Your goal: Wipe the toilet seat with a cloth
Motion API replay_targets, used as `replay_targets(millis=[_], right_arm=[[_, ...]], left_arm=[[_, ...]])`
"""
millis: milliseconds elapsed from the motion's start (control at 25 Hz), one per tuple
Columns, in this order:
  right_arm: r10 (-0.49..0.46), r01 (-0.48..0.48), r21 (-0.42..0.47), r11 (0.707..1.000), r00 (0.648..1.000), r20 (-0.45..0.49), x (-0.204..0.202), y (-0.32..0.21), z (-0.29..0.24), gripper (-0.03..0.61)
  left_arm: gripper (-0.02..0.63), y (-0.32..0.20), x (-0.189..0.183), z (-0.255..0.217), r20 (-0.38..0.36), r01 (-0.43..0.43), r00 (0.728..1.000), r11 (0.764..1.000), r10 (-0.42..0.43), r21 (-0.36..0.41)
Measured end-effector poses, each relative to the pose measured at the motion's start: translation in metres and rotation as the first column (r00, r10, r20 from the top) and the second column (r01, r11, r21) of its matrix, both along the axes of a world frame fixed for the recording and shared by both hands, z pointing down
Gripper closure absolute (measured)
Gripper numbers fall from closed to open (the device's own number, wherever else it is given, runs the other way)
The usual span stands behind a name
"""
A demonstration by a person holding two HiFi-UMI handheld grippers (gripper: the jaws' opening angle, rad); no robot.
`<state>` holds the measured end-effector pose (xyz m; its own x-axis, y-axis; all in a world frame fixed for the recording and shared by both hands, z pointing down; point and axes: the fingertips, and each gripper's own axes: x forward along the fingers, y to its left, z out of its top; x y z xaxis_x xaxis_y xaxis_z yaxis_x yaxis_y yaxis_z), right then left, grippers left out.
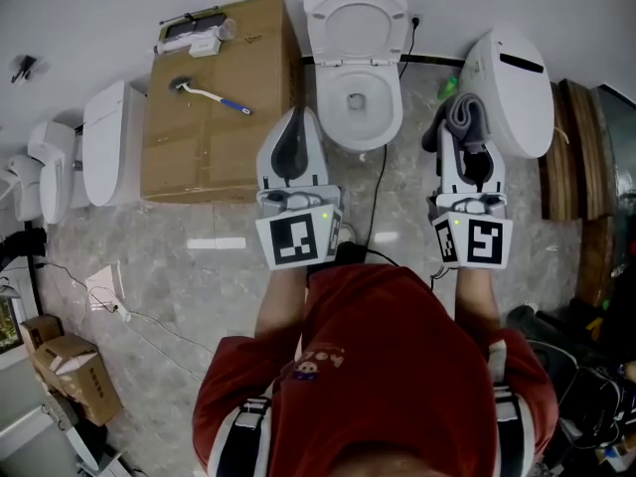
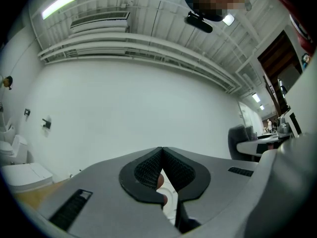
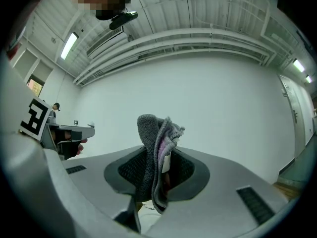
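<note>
A white toilet stands against the far wall, lid up, with its seat down around the bowl. My left gripper is just left of the bowl; its jaws are shut with nothing between them. My right gripper is right of the bowl, shut on a folded grey cloth. In the right gripper view the cloth stands up between the jaws, grey with a pale purple edge. Both grippers point roughly level toward the white wall.
A large cardboard box with a toilet brush on top stands left of the toilet. Another white toilet lies further left, and a white lid-like fixture at the right. A black cable runs across the marble floor.
</note>
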<state>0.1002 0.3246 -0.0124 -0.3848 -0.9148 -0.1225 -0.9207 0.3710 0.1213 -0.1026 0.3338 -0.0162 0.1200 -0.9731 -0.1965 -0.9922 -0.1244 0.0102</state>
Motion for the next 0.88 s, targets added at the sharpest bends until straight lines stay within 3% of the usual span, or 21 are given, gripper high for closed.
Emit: replay_targets(millis=[440, 880], right_arm=[[0.042, -0.042, -0.003, 0.999, 0.999, 0.004, -0.032, -0.053, 0.002, 0.485], [0.039, -0.039, -0.013, 0.999, 0.999, 0.026, -0.011, -0.121, 0.017, 0.485]], left_arm=[[0.601, -0.058, -0.033, 0.005, 0.005, -0.038, 0.999, 0.999, 0.038, 0.001], [0.601, -0.132, -0.009, 0.012, -0.004, -0.041, 0.999, 0.999, 0.041, -0.007]])
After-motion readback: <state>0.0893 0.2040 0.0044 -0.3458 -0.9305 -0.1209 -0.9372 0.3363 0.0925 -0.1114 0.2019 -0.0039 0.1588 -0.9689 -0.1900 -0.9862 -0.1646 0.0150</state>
